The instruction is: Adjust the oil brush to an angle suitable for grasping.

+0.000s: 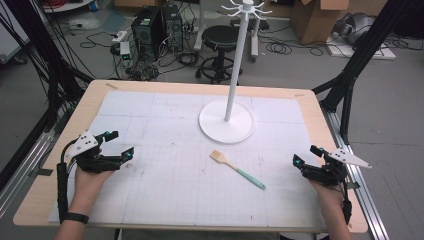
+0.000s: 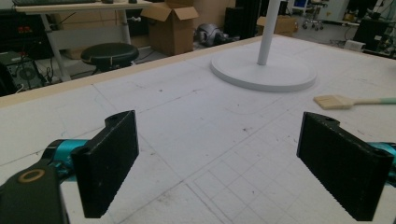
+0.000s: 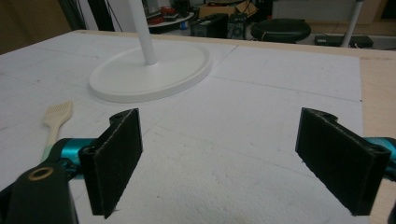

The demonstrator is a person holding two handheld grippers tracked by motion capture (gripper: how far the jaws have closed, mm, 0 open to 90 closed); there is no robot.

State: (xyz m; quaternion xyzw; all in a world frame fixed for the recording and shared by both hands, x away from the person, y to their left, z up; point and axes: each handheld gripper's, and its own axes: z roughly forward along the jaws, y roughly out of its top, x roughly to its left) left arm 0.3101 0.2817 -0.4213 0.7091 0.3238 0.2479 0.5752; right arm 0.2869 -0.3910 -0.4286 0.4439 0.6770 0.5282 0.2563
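Just in front of stand base (image 1: 226, 121): brush (image 1: 237, 169) flat on surface (image 1: 170, 185), bristles toward base, green handle angled toward right gripper (image 1: 304, 155). Right gripper nearer than left gripper (image 1: 123, 145). Both fingers spread wide, empty, well apart from brush.

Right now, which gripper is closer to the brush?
The right gripper. The brush lies right of the table's middle, its green handle end pointing toward that gripper; the left gripper sits farther off across the white mat. Both are open and empty.
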